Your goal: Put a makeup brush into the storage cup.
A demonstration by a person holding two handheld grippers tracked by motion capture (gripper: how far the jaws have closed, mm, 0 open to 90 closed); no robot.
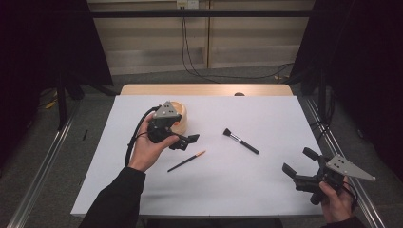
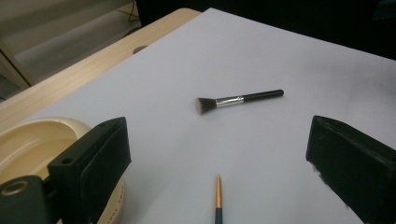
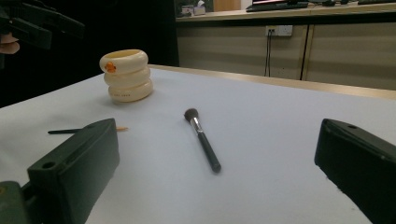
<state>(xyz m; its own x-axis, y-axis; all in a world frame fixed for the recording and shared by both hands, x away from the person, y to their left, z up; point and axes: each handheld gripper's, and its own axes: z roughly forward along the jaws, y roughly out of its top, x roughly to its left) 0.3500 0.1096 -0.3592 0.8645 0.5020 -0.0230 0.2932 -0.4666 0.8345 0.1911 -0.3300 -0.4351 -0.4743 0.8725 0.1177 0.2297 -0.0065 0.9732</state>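
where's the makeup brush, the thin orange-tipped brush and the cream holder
makeup brush (image 1: pixel 241 140), high view, on its silver ferrule
thin orange-tipped brush (image 1: pixel 186 161), high view, mid-handle
cream holder (image 3: pixel 126 76), right gripper view, on its middle ring

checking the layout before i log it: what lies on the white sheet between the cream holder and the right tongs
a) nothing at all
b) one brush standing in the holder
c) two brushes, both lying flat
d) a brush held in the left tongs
c: the thin brush and the makeup brush both lie flat on the white sheet, apart from the cream holder; both tongs are open and hold nothing.
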